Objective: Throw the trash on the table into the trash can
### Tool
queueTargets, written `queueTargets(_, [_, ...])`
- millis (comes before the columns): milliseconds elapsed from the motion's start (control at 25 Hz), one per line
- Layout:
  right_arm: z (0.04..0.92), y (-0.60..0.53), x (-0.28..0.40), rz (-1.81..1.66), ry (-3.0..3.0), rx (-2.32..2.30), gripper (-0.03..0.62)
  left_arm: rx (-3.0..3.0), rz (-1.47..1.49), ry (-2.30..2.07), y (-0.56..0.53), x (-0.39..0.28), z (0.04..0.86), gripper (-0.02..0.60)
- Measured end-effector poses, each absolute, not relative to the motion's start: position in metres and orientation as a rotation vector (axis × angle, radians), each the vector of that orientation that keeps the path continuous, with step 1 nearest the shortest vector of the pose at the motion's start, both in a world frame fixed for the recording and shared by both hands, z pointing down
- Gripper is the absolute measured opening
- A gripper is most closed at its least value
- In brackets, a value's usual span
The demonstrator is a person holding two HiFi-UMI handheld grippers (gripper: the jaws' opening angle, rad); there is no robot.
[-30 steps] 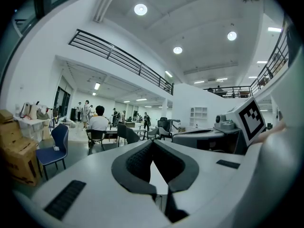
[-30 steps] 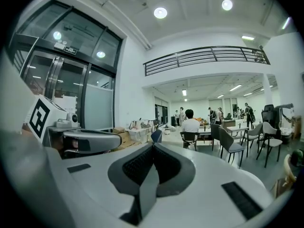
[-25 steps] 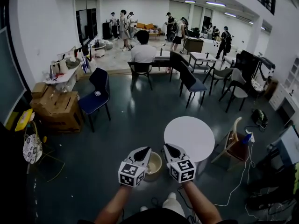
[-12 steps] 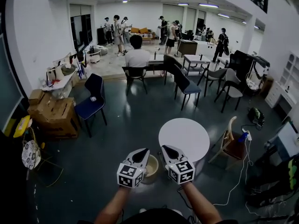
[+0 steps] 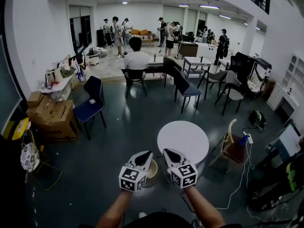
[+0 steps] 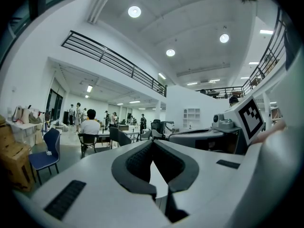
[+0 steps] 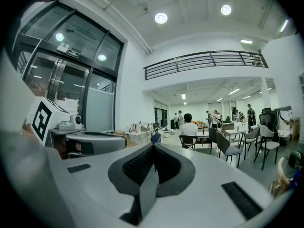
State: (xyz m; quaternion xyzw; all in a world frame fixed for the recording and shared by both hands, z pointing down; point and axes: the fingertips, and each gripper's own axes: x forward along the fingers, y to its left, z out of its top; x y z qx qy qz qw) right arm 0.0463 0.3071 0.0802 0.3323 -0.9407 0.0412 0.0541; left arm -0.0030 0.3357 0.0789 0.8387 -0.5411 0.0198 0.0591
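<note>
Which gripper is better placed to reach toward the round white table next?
Right, probably. In the head view the right gripper sits just off the near edge of the round white table. The left gripper is farther from it, by the trash can. Both are shut and empty.

**Trash can on the floor, close by the round bench**

Your trash can [image 5: 153,169] is a small round tub, pale tan, open at the top and standing upright on the dark floor. You see only a slice of its rim and wall low in the head view; the rest is covered. It stands just beside the near-left edge of the bench [image 5: 183,141]. The bench is round with a plain white top, to the can's right and a little farther from you. You cannot tell whether the two touch, nor what lies inside the can.
</note>
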Motion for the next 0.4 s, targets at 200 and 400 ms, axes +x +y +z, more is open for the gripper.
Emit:
queueTargets(200, [0.0831, 0.3114, 0.0437, 0.122, -2.855, 0.993, 0.02, 2.53, 0.057, -1.64, 0.3389, -0.0036, 0.0812, 0.014])
queueTargets(400, [0.0874, 0.313, 0.0442, 0.128, -2.854, 0.99, 0.02, 2.544, 0.074, -1.653, 0.3405, -0.001, 0.0831, 0.014])
